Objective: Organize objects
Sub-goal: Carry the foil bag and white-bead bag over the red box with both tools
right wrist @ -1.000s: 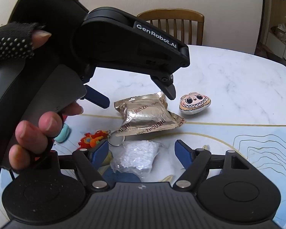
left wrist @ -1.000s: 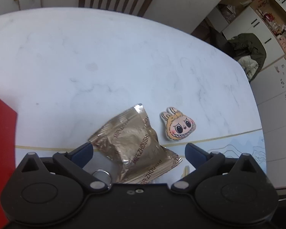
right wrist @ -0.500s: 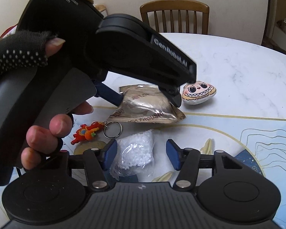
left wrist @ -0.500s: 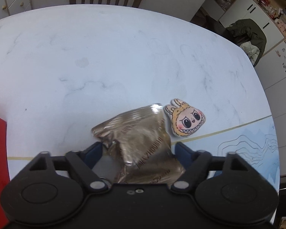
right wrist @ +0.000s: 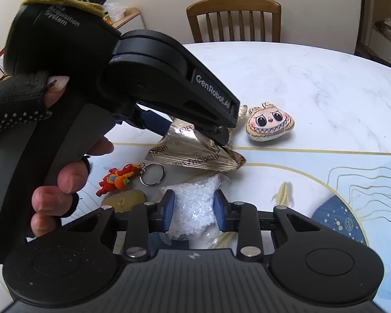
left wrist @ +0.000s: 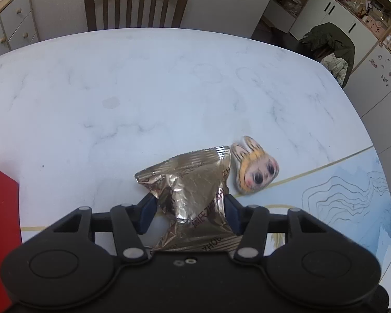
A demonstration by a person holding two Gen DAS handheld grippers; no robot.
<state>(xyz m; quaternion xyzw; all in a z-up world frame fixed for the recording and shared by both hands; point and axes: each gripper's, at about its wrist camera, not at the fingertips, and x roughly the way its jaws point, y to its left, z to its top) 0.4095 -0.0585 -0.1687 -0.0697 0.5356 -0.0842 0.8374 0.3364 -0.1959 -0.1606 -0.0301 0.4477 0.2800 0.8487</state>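
Gold foil packet (left wrist: 193, 198) sits between my left gripper (left wrist: 189, 210), jaws closing, pads pressing its crumpled sides; its near end is hidden. Right wrist view: my right gripper (right wrist: 194, 210) closes on the pellet bag (right wrist: 193, 208), bottom cut off.

both fingers (left wrist: 150, 212) narrower — foil packet (left wrist: 195, 195), bead bag (right wrist: 193, 208)

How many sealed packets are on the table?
2. The gold foil packet sits between the closing left tongs; the clear packet of white beads sits between the closing right tongs. Others may be hidden.
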